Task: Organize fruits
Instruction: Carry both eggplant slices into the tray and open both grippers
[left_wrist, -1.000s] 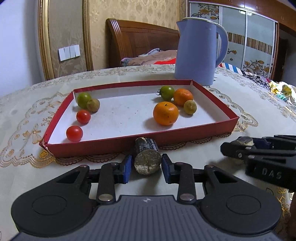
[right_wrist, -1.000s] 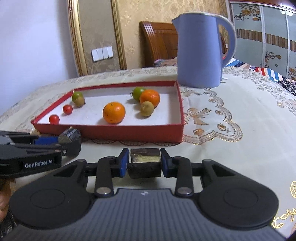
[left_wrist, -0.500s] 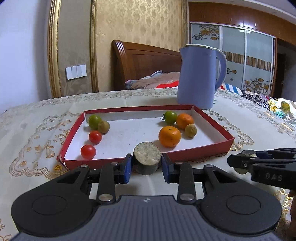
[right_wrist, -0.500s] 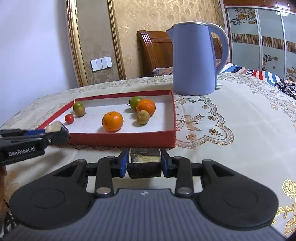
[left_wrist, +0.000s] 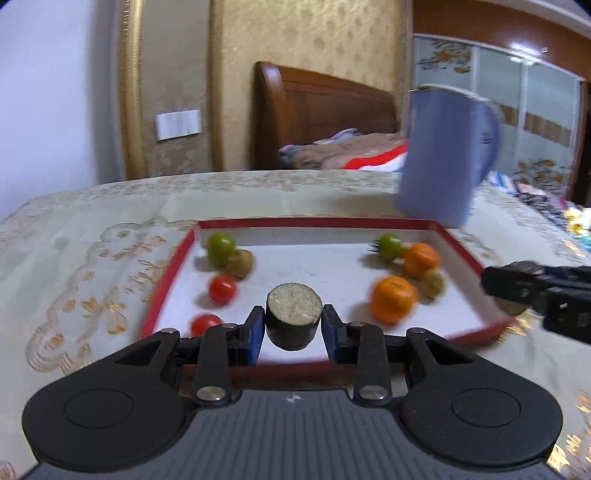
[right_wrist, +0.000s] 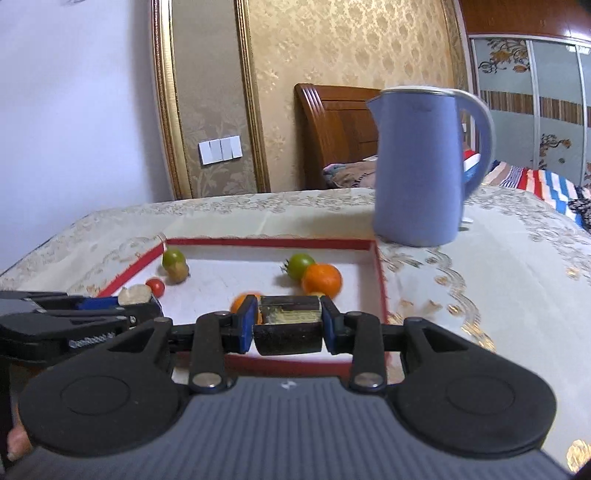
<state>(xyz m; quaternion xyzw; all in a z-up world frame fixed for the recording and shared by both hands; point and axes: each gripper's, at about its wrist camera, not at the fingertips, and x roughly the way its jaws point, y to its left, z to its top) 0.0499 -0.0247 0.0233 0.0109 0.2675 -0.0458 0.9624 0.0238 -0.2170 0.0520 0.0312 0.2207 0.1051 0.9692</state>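
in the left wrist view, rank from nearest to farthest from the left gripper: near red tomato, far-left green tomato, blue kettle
1. Red tomato, near-left corner of the tray, just beside the left gripper.
2. Green tomato, far-left corner.
3. Blue kettle, beyond the tray, right.

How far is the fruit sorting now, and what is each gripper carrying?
Done: eight fruits lie in the red tray, in two clusters, one by the left wall, such as a red tomato, one by the right, such as an orange. In hand: the left gripper clamps a dark cylindrical piece; the right gripper clamps a similar dark piece. Left: setting both pieces down.
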